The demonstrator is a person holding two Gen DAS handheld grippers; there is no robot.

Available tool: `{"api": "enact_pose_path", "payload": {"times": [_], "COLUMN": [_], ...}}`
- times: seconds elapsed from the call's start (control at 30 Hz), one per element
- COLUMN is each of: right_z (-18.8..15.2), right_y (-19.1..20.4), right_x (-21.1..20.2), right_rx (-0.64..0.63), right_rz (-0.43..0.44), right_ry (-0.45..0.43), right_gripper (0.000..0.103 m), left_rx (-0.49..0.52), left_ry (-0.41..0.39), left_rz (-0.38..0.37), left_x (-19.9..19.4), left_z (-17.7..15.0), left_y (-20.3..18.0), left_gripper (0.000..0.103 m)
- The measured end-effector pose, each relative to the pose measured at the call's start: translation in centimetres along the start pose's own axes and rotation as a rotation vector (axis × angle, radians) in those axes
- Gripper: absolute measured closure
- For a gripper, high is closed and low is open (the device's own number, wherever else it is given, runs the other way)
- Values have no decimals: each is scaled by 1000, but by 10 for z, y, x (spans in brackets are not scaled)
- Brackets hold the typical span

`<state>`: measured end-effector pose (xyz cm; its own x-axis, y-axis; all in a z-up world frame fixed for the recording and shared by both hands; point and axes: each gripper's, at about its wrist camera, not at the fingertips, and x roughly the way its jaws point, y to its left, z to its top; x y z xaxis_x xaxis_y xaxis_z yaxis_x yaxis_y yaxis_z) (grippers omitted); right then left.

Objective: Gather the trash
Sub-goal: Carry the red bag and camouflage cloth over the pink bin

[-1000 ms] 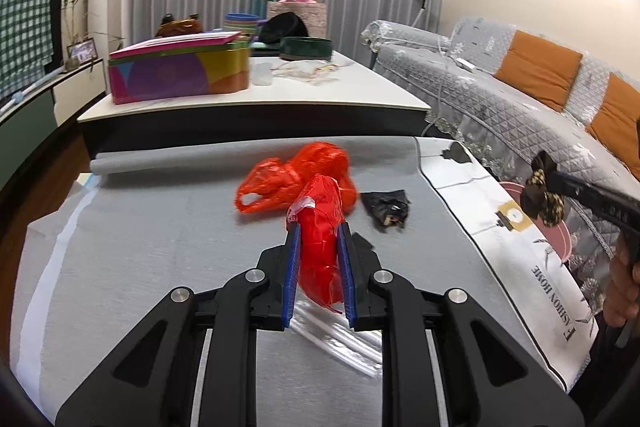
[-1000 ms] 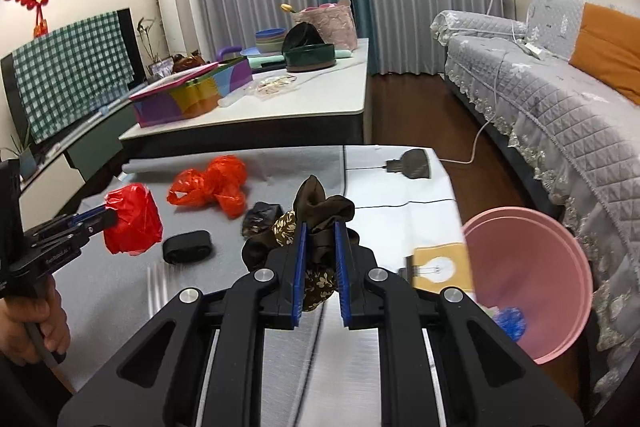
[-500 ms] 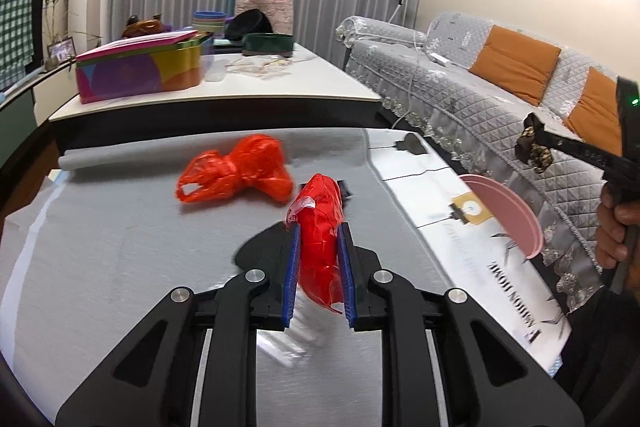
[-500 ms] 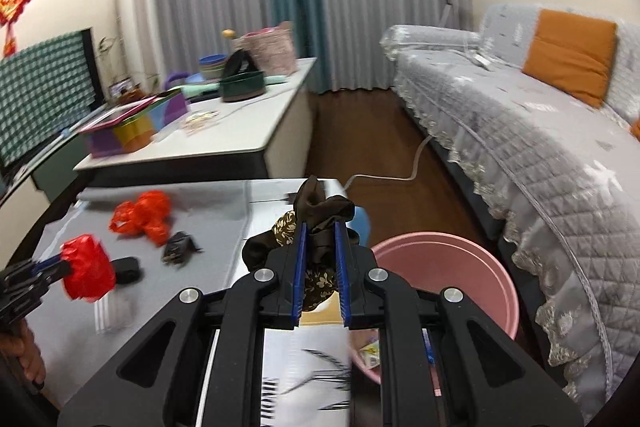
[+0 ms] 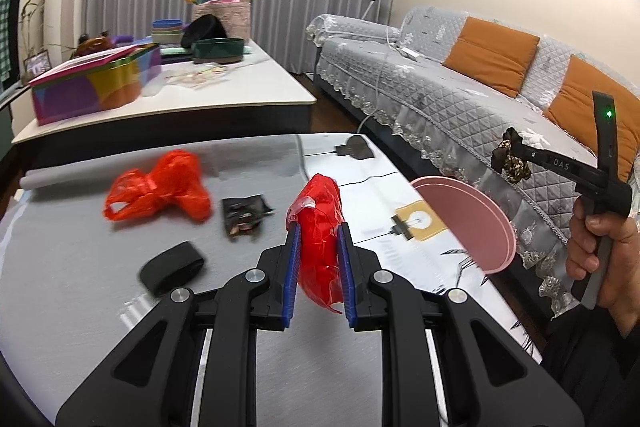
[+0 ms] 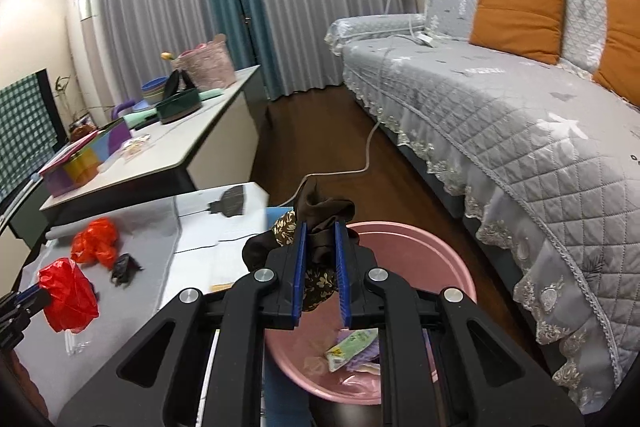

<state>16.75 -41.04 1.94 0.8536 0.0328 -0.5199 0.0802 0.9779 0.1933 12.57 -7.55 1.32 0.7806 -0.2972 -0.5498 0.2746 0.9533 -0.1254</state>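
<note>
Since a second ago the right gripper (image 6: pixel 319 269) has swung off the desk and out over the pink basin (image 6: pixel 420 251), carrying its load with it, while the left gripper (image 5: pixel 318 269) has stayed over the desk. The right gripper is clenched on a brown patterned cloth wad (image 6: pixel 320 215), which hangs above the basin's near rim. Inside the basin lie a green-and-yellow wrapper (image 6: pixel 352 345) and some pale purple scraps (image 6: pixel 366 353) on the bottom. The basin sits on the floor just beside the desk's right edge, between the desk and the grey sofa (image 6: pixel 520 131). The left gripper grips a crumpled red plastic bag (image 5: pixel 320 227) between its 2 blue pads, held over the middle of the desk (image 5: pixel 80 307). Left on the desk's grey cover are another red bag (image 5: pixel 160 187) toward the far edge, a dark crumpled wrapper (image 5: pixel 244 215) just beside it, and a black band (image 5: pixel 172 267) nearer the left gripper.
</note>
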Motion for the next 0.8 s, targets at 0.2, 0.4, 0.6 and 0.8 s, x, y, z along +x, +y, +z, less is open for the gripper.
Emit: {"api": "enact_pose_path", "payload": {"times": [0.2, 0.4, 0.6, 0.8], "right_z": [1, 2, 4, 3], "right_y": [-26, -45, -58, -67], "right_x": [6, 15, 23, 33], "right_rx": [35, 60, 82, 81], "right_rz": [-36, -63, -82, -93], "right_ry": [-4, -1, 2, 13], "right_gripper": [89, 89, 89, 88], "left_rx": [20, 41, 60, 78], "left_ry": [10, 9, 21, 42], "left_rz": [-48, -107, -158, -193], "left_x": [26, 53, 82, 108], "left_z": [13, 30, 42, 46], "left_y": [-33, -68, -100, -123], "left_gripper": [85, 85, 85, 85]}}
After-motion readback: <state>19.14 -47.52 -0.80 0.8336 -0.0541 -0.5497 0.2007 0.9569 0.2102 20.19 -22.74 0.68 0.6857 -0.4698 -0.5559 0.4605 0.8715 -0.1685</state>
